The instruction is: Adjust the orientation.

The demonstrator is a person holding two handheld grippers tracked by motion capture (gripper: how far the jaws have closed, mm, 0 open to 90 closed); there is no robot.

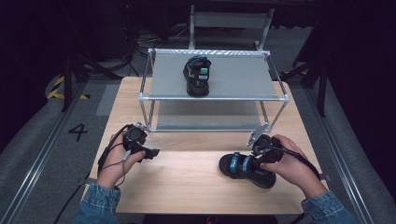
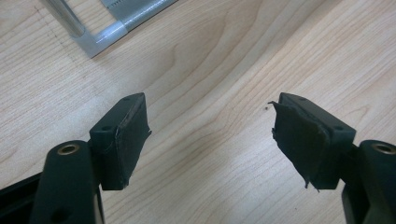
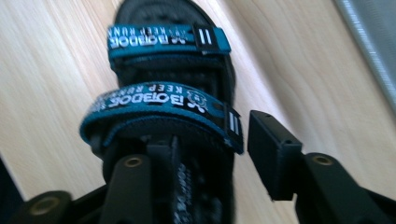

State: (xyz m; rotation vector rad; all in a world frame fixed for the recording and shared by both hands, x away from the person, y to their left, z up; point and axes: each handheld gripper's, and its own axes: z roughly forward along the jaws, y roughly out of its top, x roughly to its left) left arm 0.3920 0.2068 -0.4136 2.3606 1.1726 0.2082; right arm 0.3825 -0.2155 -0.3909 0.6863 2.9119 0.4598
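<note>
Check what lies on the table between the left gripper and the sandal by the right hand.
Bare wood: in the high view nothing lies between the left gripper and the sandal.

Black sandal (image 1: 246, 167) with teal straps

It is laid flat, sole down, near the table's (image 1: 187, 182) right edge, toe turned towards the left edge.

The tabletop (image 1: 187, 182) is showing pale, smooth matt wood grain; the sandal (image 3: 163, 102) at three o'clock is wearing woven teal cloth straps; the rack (image 1: 212, 98) is gleaming as brushed metal.
</note>
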